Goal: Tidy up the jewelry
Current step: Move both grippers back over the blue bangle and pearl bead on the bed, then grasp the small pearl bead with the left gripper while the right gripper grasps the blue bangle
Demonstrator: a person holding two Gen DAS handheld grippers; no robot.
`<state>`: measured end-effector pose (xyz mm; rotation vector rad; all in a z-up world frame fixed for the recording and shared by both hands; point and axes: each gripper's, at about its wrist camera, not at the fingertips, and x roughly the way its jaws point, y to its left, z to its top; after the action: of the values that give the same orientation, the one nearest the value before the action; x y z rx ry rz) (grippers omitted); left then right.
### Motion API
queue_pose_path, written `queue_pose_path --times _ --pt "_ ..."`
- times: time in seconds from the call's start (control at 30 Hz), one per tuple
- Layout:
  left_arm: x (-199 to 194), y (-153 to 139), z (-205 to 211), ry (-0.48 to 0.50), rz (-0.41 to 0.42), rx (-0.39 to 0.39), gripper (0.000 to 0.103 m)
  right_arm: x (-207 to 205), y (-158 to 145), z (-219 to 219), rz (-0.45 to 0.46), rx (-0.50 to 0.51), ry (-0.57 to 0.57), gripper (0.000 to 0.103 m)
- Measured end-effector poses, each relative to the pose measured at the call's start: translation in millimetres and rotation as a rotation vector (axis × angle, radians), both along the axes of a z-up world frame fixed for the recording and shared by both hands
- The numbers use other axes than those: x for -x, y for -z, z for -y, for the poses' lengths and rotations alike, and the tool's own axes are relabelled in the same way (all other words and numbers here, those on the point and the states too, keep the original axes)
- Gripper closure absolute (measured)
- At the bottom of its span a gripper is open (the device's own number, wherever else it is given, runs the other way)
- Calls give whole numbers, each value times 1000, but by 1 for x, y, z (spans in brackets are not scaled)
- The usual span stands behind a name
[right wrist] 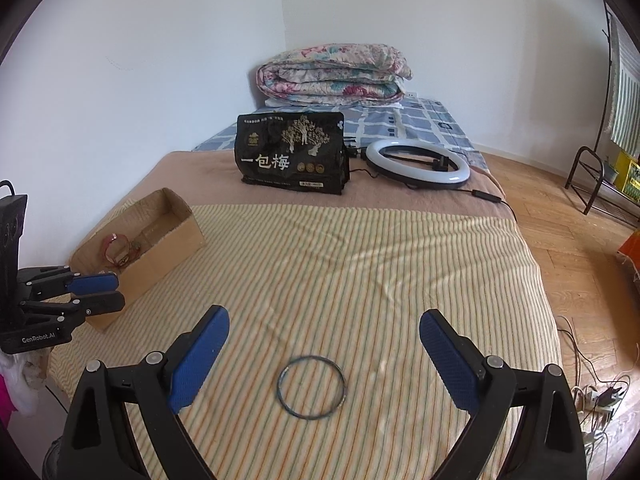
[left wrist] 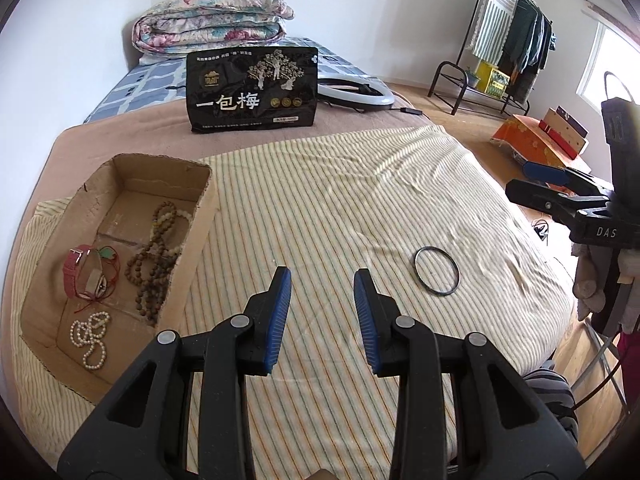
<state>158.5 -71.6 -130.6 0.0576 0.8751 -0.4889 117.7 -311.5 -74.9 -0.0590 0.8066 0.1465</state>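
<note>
A thin dark bangle (right wrist: 311,387) lies flat on the striped blanket, between and just ahead of my right gripper's (right wrist: 324,336) wide-open fingers; it also shows in the left wrist view (left wrist: 436,271). My left gripper (left wrist: 322,292) is open and empty above the blanket, right of a cardboard box (left wrist: 204,220). The box holds a pink watch (left wrist: 78,270), brown bead strings (left wrist: 154,264), a white pearl strand (left wrist: 92,338) and a red cord piece. The right gripper shows at the right edge of the left wrist view (left wrist: 538,186).
A black snack bag (right wrist: 292,154) stands behind the blanket, with a ring light (right wrist: 418,164) and its cable to its right. A folded floral quilt (right wrist: 334,74) lies at the bed's head. The bed edge and wooden floor with cables are on the right.
</note>
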Motion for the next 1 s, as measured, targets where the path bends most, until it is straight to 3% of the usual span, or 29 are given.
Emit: queue_pose_path --times 0.33,0.7,0.8,1.0 --pt "11 35 32 77 -67 -36 71 12 42 26 -69 -20 0 5" --pt "22 77 55 129 -135 -74 71 14 86 19 -130 15 -70 5" --pt "22 85 59 135 -145 -81 79 12 97 15 -150 23 -84 5" --pt "20 96 62 140 -158 -102 79 7 111 9 -175 22 -97 5"
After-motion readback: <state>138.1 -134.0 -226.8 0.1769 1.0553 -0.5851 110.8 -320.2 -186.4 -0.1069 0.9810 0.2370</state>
